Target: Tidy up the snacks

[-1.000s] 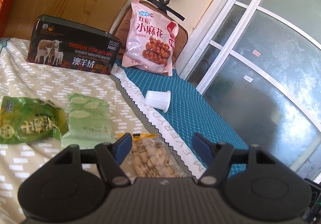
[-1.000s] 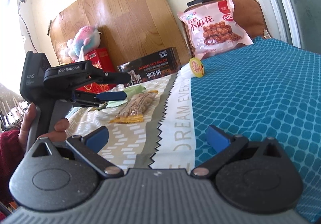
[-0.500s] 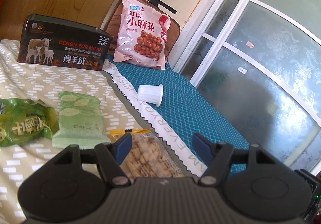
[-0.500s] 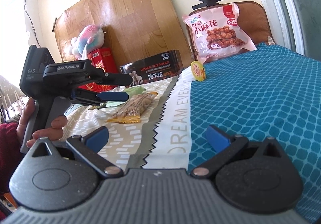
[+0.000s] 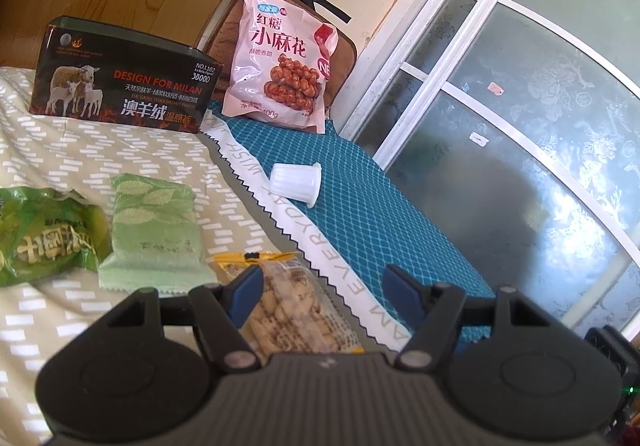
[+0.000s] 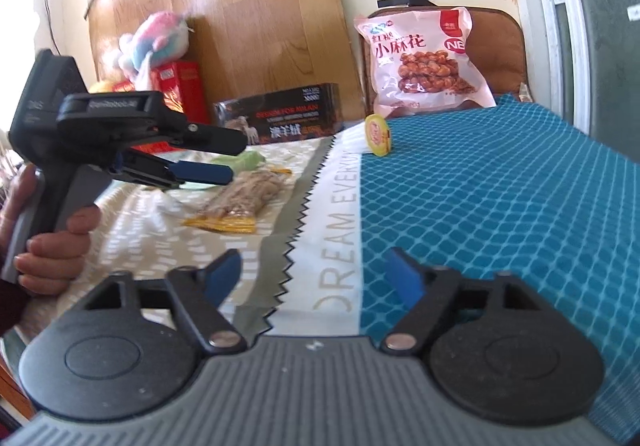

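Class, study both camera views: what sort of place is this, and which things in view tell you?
Most likely a bedroom at home: snacks lie on a patterned bedsheet spread like bedding, a plush toy sits by a wooden board that looks like a headboard, and a frosted sliding door stands alongside.

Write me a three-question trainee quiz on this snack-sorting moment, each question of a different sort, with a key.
1. True or false: the left gripper is shut on the clear pack of biscuit sticks.
2. Multiple choice: the small white jelly cup lies on
A. the teal patterned cloth
B. the dark sheep-print box
C. the pale green leaf-print packet
3. Fill in: the big pink snack bag stands leaning at the ____ end of the bed, beside the dark box.

Key
1. False: the left gripper is open, above the pack; the right gripper is also open and holds nothing.
2. A
3. far
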The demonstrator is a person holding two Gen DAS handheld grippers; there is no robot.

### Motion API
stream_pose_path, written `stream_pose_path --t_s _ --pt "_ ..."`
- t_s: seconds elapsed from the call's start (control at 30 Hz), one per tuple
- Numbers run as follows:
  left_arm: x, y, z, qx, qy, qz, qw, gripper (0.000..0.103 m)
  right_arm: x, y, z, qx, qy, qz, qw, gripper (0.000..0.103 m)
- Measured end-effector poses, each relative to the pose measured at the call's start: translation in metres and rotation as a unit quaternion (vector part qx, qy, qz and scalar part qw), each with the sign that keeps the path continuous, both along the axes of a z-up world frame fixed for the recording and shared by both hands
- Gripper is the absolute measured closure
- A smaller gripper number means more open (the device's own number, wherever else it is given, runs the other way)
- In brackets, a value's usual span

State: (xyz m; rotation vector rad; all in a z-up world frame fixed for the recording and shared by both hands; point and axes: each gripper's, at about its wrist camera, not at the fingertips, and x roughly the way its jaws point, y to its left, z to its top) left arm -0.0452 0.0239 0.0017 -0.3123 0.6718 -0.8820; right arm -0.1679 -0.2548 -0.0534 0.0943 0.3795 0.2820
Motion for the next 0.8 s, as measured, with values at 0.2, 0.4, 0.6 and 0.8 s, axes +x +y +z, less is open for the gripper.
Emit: stream_pose_path --t_s 0.2,0.4,0.6,0.8 --pt "0.001 0.001 -0.001 -0.002 0.002 0.001 1.0 0.036 0.013 0.019 0.009 -0.06 0.016 0.012 0.998 0.049" --pt "0.005 0.005 -0.003 -0.01 0.018 0.006 0.9998 0.036 0.018 0.06 0.024 -0.109 0.026 0.103 0.988 0.049" --pt "0.008 0.009 -0.004 -0.014 0.031 0.023 0.9992 0.036 -0.006 0.048 0.034 -0.079 0.008 0.08 0.994 0.04" --pt "0.013 0.009 -0.008 -0.007 0.05 0.036 0.9981 0.036 -0.02 0.024 0.03 -0.037 0.018 0.053 0.998 0.033"
